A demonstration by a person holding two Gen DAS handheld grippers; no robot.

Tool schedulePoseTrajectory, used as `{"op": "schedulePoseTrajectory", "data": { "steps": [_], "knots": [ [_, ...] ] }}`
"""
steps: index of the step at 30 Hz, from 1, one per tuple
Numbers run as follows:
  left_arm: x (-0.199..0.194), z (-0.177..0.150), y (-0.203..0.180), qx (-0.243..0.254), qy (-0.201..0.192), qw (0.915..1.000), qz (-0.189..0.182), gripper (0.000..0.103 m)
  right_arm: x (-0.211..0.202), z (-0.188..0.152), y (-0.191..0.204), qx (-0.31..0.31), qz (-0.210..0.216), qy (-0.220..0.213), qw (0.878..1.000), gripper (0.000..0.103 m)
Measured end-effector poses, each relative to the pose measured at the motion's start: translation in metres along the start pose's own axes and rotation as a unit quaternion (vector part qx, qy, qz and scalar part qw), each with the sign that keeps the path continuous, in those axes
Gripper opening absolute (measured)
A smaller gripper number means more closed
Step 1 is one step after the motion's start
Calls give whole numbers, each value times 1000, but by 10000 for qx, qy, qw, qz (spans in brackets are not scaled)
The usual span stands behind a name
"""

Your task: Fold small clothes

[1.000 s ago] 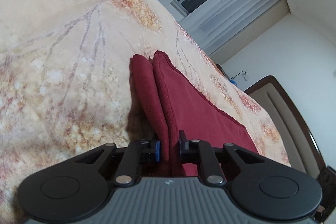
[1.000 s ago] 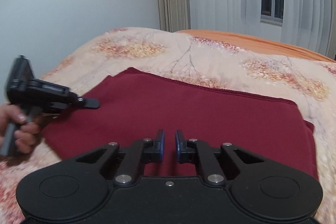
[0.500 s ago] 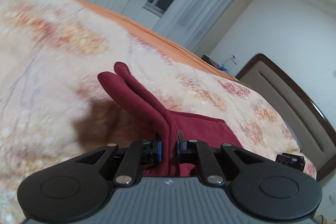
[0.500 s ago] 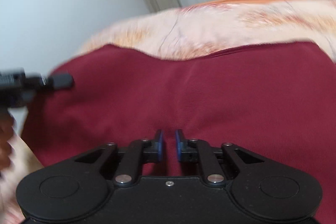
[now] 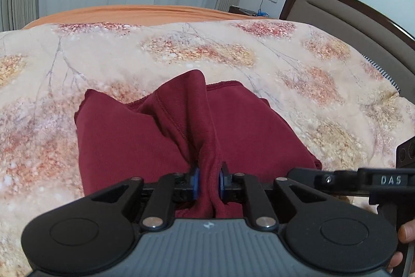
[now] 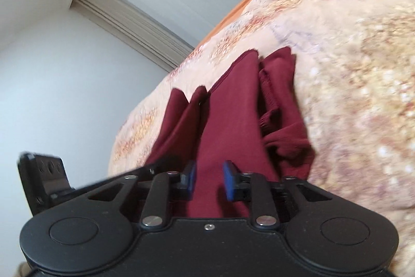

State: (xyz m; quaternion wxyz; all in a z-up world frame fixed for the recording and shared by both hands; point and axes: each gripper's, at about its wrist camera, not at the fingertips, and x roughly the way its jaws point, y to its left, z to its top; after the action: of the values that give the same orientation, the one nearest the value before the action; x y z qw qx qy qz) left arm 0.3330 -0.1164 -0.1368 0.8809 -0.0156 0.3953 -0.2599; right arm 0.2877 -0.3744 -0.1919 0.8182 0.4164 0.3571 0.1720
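Maroon garment (image 5: pixel 166 136) – left gripper (image 5: pixel 207 182) loosening

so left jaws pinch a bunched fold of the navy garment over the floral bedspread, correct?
Not navy. The left wrist view shows the garment is dark red. The rest holds: the left gripper has a bunched fold between its jaws, which are just starting to open, over the floral bedspread.

Floral-quilted bed (image 5: pixel 324 85) under a maroon garment (image 5: pixel 124 136) (partly folded)
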Motion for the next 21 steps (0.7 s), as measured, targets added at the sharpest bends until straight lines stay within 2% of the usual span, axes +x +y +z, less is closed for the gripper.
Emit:
{"op": "schedulePoseTrajectory", "data": {
  "steps": [2, 5, 8, 12, 14, 16, 19, 21],
  "knots": [
    [-8, 0, 1, -105, -79, 9997, -208, 35, -4, 3, -5, 92, 89, -25, 9999, 35],
    [-24, 2, -5, 56, -236, 9990, -367, 41, -1, 7, -8, 196, 162, -23, 9997, 37],
    [-43, 4, -10, 102, -399, 9978, -512, 42, 7, 14, -7, 206, 199, 30, 9996, 37],
    [-87, -2, -8, 47, -874, 9933, -756, 50, 19, 27, 4, 60, 220, 69, 9997, 45],
    [-109, -10, -5, 82, -1141, 9909, -703, 68, 25, 34, 10, -51, 169, 91, 9998, 45],
    [-125, -23, -5, 369, -1273, 9898, -517, 80, 32, 42, 17, -190, 144, 109, 9997, 49],
    [-126, -47, -16, 1177, -1071, 9871, -154, 82, 43, 52, 23, -356, 113, 218, 9991, 55],
    [-118, -63, -30, 1793, -891, 9797, -28, 82, 48, 57, 26, -416, 61, 287, 9987, 55]
  ]
}}
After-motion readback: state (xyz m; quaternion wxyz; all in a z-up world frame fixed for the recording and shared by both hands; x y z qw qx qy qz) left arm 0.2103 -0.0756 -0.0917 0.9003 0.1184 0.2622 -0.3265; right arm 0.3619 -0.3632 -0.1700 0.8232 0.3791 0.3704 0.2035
